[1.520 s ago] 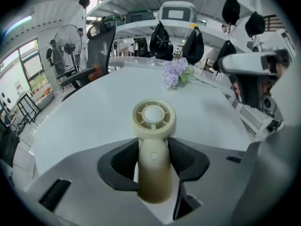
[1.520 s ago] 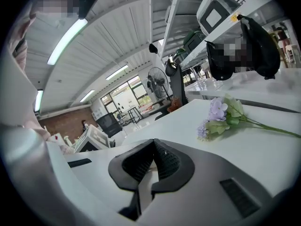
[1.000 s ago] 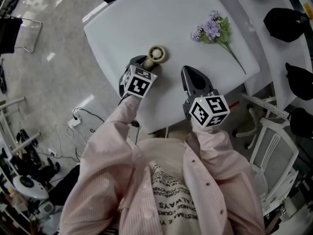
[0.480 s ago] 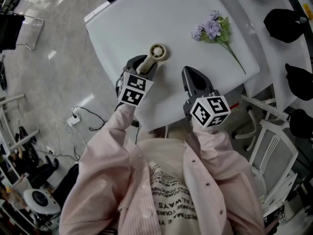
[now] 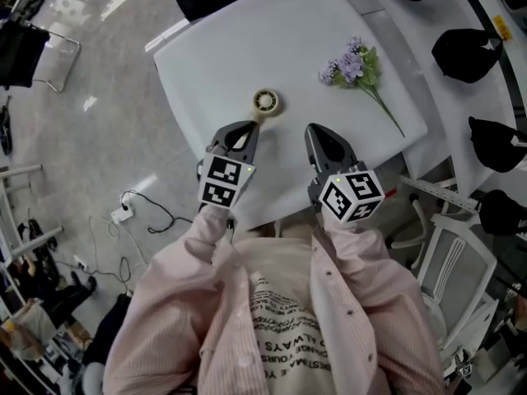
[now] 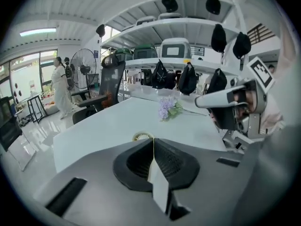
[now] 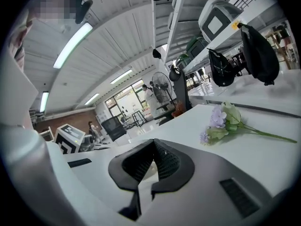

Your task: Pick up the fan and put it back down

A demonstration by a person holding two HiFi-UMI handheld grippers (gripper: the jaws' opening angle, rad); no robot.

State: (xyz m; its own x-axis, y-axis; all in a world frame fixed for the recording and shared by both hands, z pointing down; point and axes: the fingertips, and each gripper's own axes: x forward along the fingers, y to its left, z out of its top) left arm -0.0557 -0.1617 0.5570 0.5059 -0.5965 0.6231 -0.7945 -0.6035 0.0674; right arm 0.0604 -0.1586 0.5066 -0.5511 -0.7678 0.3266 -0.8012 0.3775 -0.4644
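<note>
Fan (image 5: pixel 265 101) down on the desk (image 5: pixel 239 39), both claws empty
The fan lies flat just ahead of the left claw (image 5: pixel 240 129), whose jaws have just clenched on nothing. The right claw (image 5: pixel 323 132) is clenched too, with a lilac flower sprig (image 5: pixel 354 56) farther beyond it.

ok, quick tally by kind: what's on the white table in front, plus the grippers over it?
handheld fan: 1
purple flower sprig: 1
grippers: 2 (left gripper, right gripper)
total: 4
</note>
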